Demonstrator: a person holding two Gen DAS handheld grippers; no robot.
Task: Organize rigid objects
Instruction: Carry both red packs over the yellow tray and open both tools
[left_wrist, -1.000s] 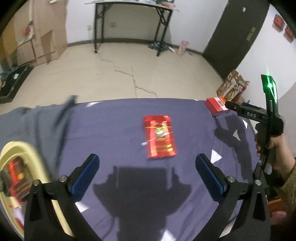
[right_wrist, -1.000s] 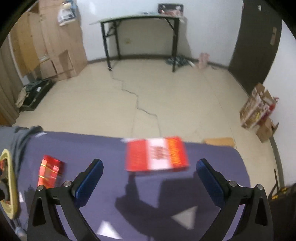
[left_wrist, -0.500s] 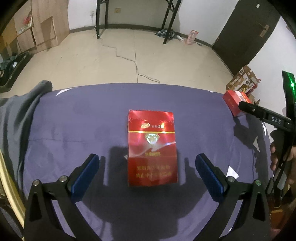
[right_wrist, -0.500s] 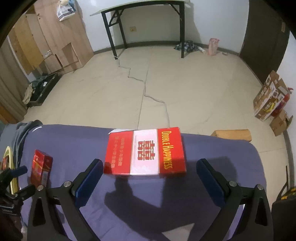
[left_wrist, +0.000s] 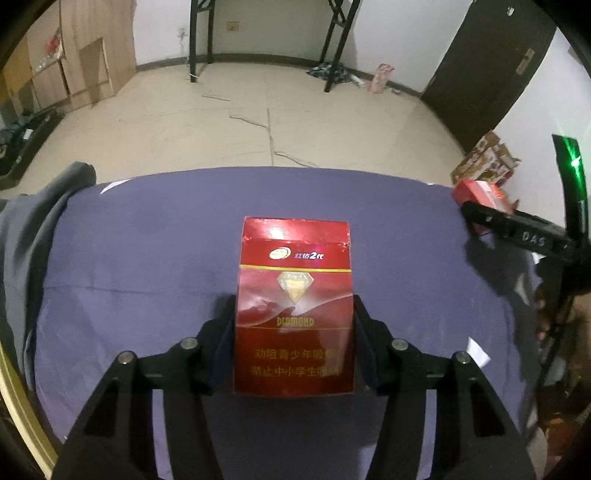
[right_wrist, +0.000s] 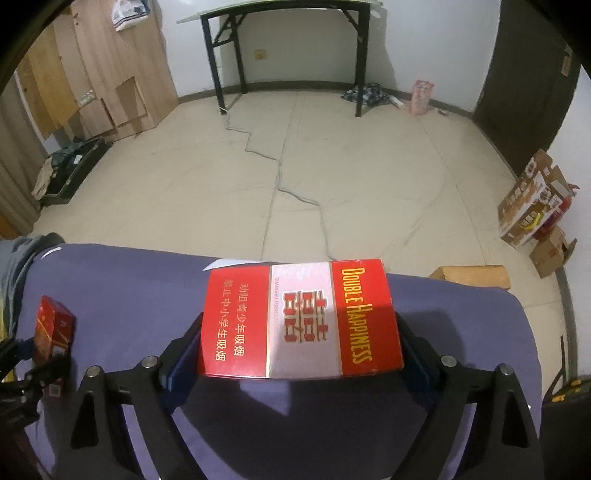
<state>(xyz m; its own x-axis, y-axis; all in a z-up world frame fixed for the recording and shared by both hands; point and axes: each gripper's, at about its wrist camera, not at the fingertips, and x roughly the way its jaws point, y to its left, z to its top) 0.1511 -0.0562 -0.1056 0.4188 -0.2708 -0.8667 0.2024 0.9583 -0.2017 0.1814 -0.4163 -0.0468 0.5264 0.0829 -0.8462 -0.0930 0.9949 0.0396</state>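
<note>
A dark red Diamond cigarette pack (left_wrist: 293, 306) lies on the purple cloth-covered table (left_wrist: 147, 258). My left gripper (left_wrist: 294, 332) is shut on its two long sides. A red and white Double Happiness pack (right_wrist: 300, 318) lies crosswise near the table's far edge. My right gripper (right_wrist: 300, 350) is shut on its two short ends. The Diamond pack also shows at the left of the right wrist view (right_wrist: 54, 326). The Double Happiness pack shows at the right of the left wrist view (left_wrist: 480, 194), behind the right gripper's finger.
A grey cloth (left_wrist: 33, 229) hangs over the table's left end. A yellow rim (left_wrist: 14, 391) curves at the lower left. Beyond the table are bare floor, a black folding table (right_wrist: 288, 48), cardboard boxes (right_wrist: 532, 206) and a wooden block (right_wrist: 471, 276).
Both grippers moved forward over their packs and closed on them; a second ago both were open and farther back.
</note>
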